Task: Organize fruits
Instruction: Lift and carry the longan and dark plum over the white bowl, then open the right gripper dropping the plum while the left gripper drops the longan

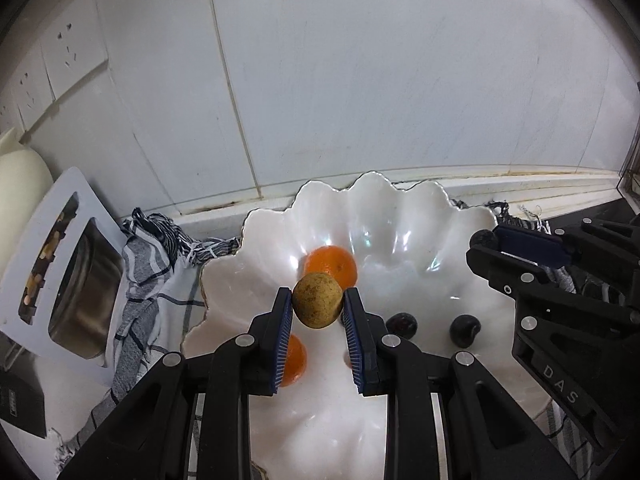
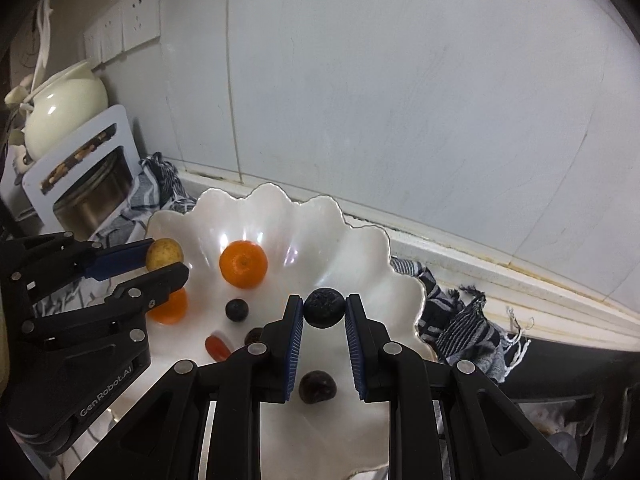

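- Glossy white bowl [image 2: 404, 276] with a wavy, scalloped rim like a shell, sitting on a fringed checked cloth [image 2: 464, 320] against the tiled wall [image 2: 400, 100].
- Left gripper [image 1: 318, 306] has its ribbed blue pads clamped on a round tan fruit [image 1: 318, 306] with rough, speckled skin, held above the bowl's left half. In the right wrist view the same fruit [image 2: 164, 254] pokes out past the finger tips.
- Right gripper [image 2: 324, 307] is pinched on a small black fruit [image 2: 324, 307], matte and bumpy, hanging over the bowl near its right rim.
- Count inside the bowl: two oranges, one whole in the middle [image 2: 243, 264] and one [image 2: 170, 306] half hidden behind the left gripper; three dark round fruits [image 2: 237, 310], smooth-looking; one small reddish piece [image 2: 218, 348] that I can't identify.
- Off to the left: a cream ceramic pot [image 2: 66, 112] and a white box [image 2: 116, 128] with a cut-out showing a steel tin [image 2: 96, 196].
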